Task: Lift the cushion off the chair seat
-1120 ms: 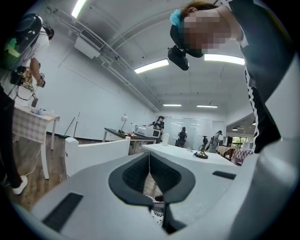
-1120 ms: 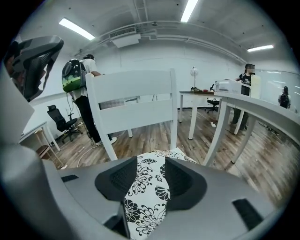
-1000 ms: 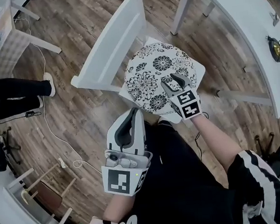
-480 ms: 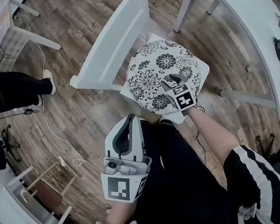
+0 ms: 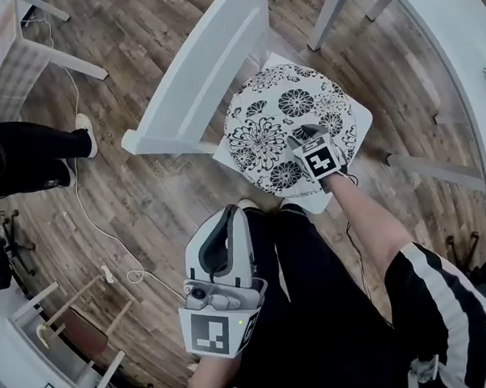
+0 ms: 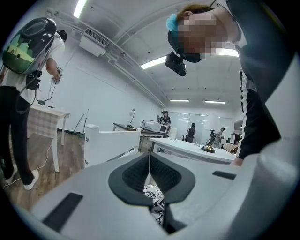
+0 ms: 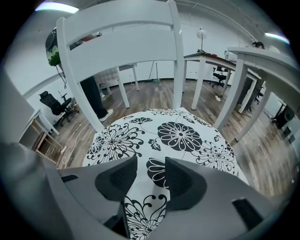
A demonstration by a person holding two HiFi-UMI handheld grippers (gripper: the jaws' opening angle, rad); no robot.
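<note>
- Head view: white chair [image 5: 208, 66] stands ahead of both tools, backrest on the far left side; its seat is the worktop for this task.
- Cushion [image 5: 279, 119], round with a black-and-white flower print, lies flat on that worktop and covers most of it. Being round, it offers no long axis to line up with.
- Left tool [image 5: 230, 211] is held back by the person's lap, well apart from the cushion, its tips pointing toward the chair. In the left gripper view its jaws [image 6: 149, 157] meet, with nothing between them.
- Right tool [image 5: 305, 135] is the nearer one, over the cushion's near-right part. In the right gripper view its jaws [image 7: 151, 164] stand moderately apart and grip nothing; printed fabric [image 7: 180, 133] spreads ahead and below. Contact cannot be confirmed.
- Judgement: the near rim lies behind the right tool's tips, so a grasp there probably calls for drawing back toward the edge.
</note>
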